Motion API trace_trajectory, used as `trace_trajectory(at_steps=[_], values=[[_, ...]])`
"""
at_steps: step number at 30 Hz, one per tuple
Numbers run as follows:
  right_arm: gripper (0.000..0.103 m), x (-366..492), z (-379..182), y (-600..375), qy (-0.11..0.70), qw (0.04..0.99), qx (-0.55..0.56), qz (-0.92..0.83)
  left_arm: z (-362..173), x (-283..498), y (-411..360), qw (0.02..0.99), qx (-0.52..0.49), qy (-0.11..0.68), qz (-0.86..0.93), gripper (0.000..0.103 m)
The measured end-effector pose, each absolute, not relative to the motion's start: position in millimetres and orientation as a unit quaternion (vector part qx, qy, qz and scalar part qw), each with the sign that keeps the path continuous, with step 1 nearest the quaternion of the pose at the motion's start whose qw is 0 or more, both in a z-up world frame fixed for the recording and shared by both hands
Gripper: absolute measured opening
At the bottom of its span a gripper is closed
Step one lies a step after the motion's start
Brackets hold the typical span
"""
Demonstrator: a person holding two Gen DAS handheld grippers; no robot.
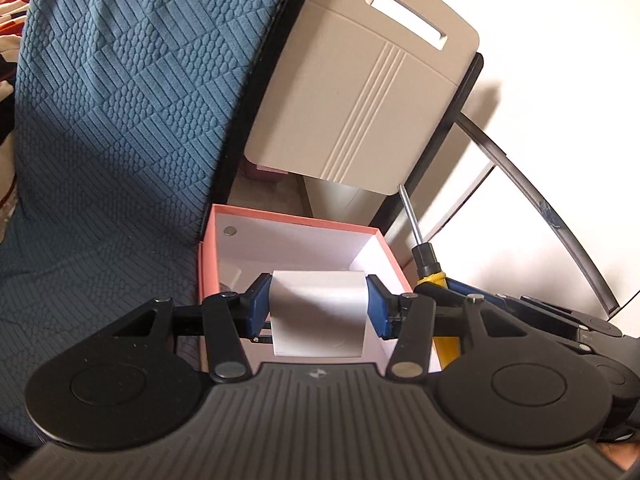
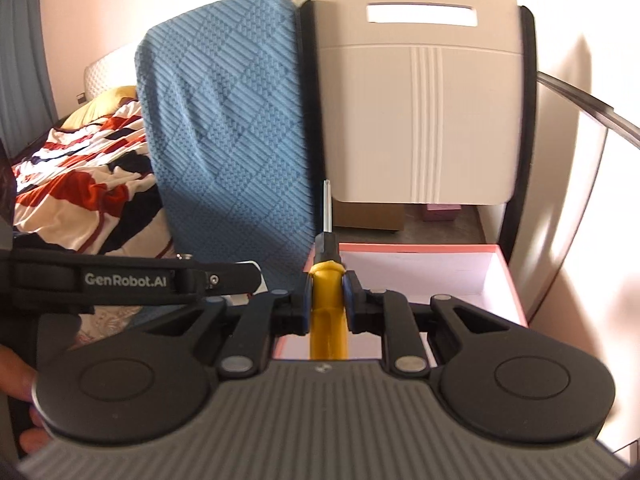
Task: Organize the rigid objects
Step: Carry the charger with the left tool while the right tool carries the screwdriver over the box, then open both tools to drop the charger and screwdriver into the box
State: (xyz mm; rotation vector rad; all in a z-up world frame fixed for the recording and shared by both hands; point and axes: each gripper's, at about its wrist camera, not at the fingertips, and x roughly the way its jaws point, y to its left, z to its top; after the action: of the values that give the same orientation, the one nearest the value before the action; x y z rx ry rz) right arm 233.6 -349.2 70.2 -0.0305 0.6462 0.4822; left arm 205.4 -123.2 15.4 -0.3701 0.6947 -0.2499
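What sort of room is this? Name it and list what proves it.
Most likely a bedroom at home. A bed with a red, white and navy patterned blanket and a yellow pillow lies on the left, curtains hang behind it, and a blue textured throw drapes nearby.

The pink box (image 2: 508, 280) is open on top, so there's room to drop straight in. Blue chair cover (image 1: 120, 120) crowds its left side, beige chair back (image 2: 420, 100) looms right behind.

One pink box (image 1: 288, 216), one screwdriver (image 2: 326, 312), one white block (image 1: 318, 312).
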Motion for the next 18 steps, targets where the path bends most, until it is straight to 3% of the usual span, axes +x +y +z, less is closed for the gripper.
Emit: trace_trajectory(at_steps=[18], values=[[0.02,249,-34,-437,0.409,0.903,0.021,0.128,-76,233,-206,0.877,-0.167,0.428,-0.142,0.056]])
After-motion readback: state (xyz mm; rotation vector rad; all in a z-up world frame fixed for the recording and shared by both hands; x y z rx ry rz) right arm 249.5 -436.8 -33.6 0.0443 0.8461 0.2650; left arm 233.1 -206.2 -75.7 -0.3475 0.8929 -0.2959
